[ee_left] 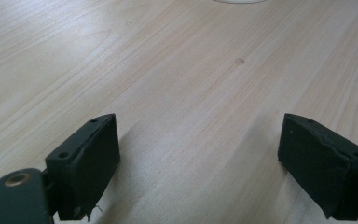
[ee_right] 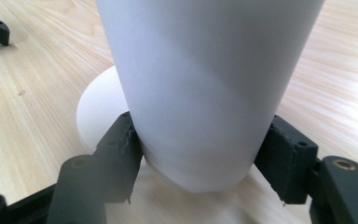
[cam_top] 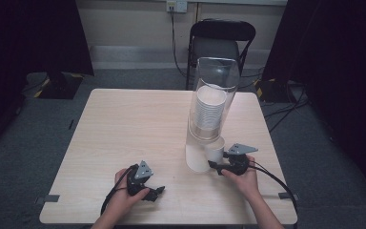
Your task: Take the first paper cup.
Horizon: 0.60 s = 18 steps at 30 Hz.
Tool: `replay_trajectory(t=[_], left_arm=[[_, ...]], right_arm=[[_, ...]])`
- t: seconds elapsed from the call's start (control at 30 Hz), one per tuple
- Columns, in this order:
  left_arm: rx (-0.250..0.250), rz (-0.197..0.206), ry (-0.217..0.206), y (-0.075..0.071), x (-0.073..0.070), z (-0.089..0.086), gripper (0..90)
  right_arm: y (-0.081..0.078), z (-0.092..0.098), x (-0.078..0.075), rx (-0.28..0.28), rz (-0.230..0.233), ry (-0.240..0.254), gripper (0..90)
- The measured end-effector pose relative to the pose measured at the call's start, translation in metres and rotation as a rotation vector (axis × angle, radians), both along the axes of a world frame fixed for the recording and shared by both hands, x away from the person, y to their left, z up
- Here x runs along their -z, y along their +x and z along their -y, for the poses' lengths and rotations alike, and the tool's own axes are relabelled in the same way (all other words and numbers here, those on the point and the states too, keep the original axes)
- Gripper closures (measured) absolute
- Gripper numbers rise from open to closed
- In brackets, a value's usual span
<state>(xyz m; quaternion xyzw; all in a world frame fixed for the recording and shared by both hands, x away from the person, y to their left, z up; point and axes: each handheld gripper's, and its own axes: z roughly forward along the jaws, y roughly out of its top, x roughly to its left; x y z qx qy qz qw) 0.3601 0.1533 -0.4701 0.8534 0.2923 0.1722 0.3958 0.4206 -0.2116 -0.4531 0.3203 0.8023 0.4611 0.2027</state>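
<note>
The right gripper [cam_top: 215, 163] is clamped on a white paper cup [cam_top: 215, 149], its two black jaws pressing the cup's sides near the narrow bottom end, as the right gripper view shows close up: the cup [ee_right: 205, 88] stands upright between the pads and its base is just above the wood. In the high view this cup sits right at the foot of the clear tube dispenser [cam_top: 213, 95], touching or just beside the dispenser's white base [cam_top: 196, 160], on the right half of the table [cam_top: 124, 129]. Inside the tube a stack of cups [cam_top: 208, 112] hangs above the held cup. The right hand [cam_top: 242, 179] grips the tool from the near side, with its cable trailing toward the table's right edge. The left gripper [cam_top: 158, 192] rests low over the near left part of the table, well apart from the cup, held in the left hand [cam_top: 124, 193]. Its jaws stand wide apart with nothing between them; the left gripper view shows bare wood between the pads and a sliver of the white base [ee_left: 240, 1] at the top edge. Behind the table stands a dark chair [cam_top: 219, 40] on grey carpet.
</note>
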Motion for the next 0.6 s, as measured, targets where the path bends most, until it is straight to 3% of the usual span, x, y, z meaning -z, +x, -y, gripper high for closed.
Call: replay_trajectory(t=[0.2,0.3,0.5,0.6], left_arm=[[0.000,0.000,0.000,0.000,0.000,0.000,12.2],[0.000,0.000,0.000,0.000,0.000,0.000,12.2],[-0.003,0.002,0.003,0.000,0.000,0.000,12.3],[0.027,0.014,0.018,-0.001,-0.001,-0.001,15.4]], right_arm=[[-0.009,0.015,-0.004,0.008,0.008,-0.014,35.7],[-0.016,0.019,-0.003,0.007,0.011,0.011,35.7],[-0.034,0.011,-0.002,-0.052,0.024,0.069,35.4],[-0.040,0.004,-0.004,-0.073,0.031,0.090,35.4]])
